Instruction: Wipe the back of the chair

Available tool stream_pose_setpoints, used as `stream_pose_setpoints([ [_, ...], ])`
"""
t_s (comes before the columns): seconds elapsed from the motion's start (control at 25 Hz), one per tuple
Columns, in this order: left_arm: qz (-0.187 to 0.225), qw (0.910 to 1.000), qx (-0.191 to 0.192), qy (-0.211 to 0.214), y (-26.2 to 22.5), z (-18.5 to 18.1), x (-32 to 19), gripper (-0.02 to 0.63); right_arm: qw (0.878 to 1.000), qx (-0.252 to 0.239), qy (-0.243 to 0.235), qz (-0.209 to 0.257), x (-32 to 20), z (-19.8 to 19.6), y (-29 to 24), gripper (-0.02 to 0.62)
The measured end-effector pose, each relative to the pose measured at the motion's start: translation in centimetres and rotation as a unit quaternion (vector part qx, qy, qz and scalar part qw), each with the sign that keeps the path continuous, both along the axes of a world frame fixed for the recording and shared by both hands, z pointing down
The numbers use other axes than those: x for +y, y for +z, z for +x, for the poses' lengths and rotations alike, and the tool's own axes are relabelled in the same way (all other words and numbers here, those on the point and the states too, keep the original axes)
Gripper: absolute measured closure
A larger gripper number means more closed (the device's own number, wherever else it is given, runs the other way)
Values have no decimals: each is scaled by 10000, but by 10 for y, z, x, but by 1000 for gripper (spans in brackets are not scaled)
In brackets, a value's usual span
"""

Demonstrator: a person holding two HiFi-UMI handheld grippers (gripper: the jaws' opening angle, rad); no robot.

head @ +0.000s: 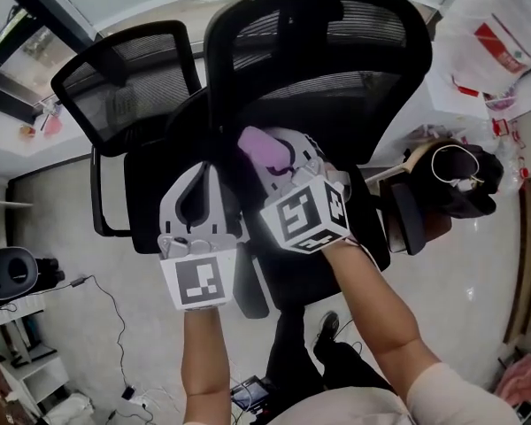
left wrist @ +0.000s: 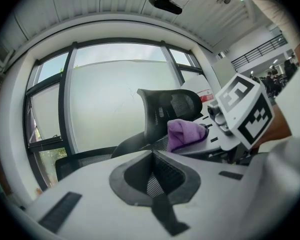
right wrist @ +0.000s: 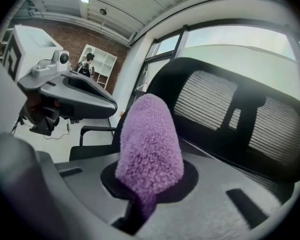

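A black mesh office chair stands in front of me, its wide backrest (head: 323, 51) at the top of the head view. My right gripper (head: 279, 153) is shut on a fluffy purple cloth (head: 259, 142), held above the seat just short of the backrest. In the right gripper view the cloth (right wrist: 150, 144) sticks up from the closed jaws, with the ribbed backrest (right wrist: 240, 114) behind it. My left gripper (head: 202, 180) hovers beside it on the left, shut and holding nothing. The left gripper view shows the cloth (left wrist: 185, 133), the right gripper (left wrist: 225, 134) and the backrest (left wrist: 170, 109).
A second black mesh chair (head: 128, 82) stands at the left. To the right are a dark bag (head: 465, 180) and a white plastic bag (head: 496, 34) on a pale surface. Cables (head: 115, 326) lie on the floor at the lower left. Large windows (left wrist: 115, 94) are behind the chairs.
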State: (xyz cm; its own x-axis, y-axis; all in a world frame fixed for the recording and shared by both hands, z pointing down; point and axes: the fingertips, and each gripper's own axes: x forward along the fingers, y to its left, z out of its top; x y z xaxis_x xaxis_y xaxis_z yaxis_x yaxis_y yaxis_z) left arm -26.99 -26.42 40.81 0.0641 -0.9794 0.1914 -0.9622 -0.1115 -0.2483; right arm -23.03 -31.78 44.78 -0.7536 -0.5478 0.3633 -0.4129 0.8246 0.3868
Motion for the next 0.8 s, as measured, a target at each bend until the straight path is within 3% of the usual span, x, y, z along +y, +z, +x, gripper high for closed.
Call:
stream_pose_setpoints([
  [0.28,-117,9998,-32,-136,23,-20,-10,600,9988,102,-478,90,2,-50,24,563],
  [0.48,-175,9997,-28,-179,31,-27,-14,600,9986,131,-496,130,-6,-56,27,563],
  [0.64,-186,9998,-23,-106,34,-20,-19,600,9993,190,-262,196,-23,-34,29,562],
  [0.8,-164,9998,-32,89,37,3,-32,600,9994,228,187,197,-61,22,34,561],
])
